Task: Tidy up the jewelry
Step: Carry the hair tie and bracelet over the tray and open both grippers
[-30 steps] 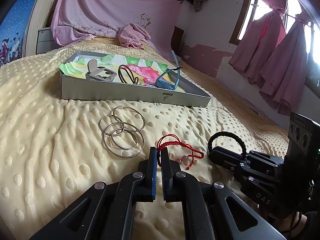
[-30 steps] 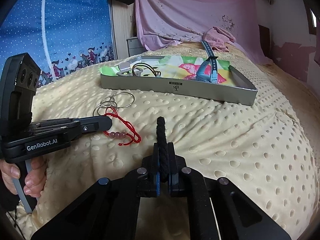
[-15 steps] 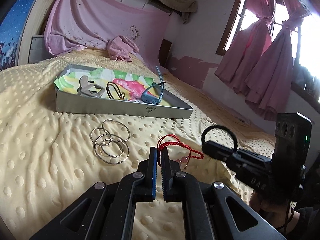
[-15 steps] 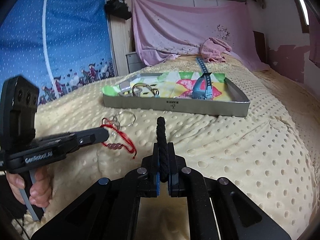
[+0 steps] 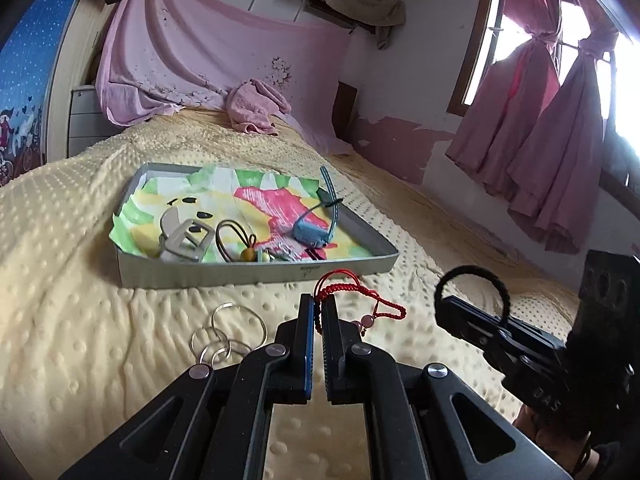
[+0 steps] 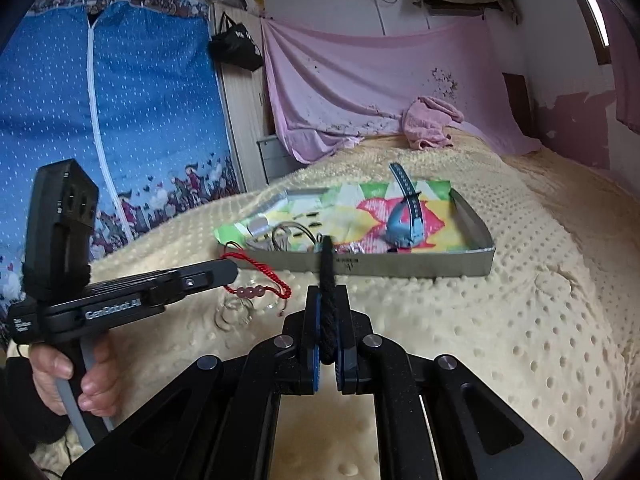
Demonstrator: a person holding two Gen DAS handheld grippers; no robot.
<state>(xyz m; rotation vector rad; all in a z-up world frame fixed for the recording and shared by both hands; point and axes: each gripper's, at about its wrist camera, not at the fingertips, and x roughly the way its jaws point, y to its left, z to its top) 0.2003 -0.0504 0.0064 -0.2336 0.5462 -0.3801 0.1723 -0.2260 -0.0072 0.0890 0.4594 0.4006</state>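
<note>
My left gripper (image 5: 318,304) is shut on a red cord bracelet (image 5: 352,290) with pink beads and holds it above the bed; the bracelet also shows in the right wrist view (image 6: 256,280). My right gripper (image 6: 328,300) is shut on a black braided hair tie (image 6: 329,276), which also shows as a loop in the left wrist view (image 5: 472,280). A grey metal tray (image 5: 256,270) lined with colourful paper lies ahead and holds a blue watch (image 5: 316,228), a grey clip (image 5: 182,236) and a dark cord loop (image 5: 232,236). Linked silver rings (image 5: 232,332) lie on the bed.
The yellow dotted blanket (image 5: 60,280) covers the bed. A pink cloth (image 5: 256,108) lies at the far end. A blue curtain (image 6: 120,120) hangs at the left, pink curtains (image 5: 560,120) by the window at the right.
Both grippers have risen off the blanket with their items and moved toward the tray. The red bracelet now hangs in the air from the left gripper.
</note>
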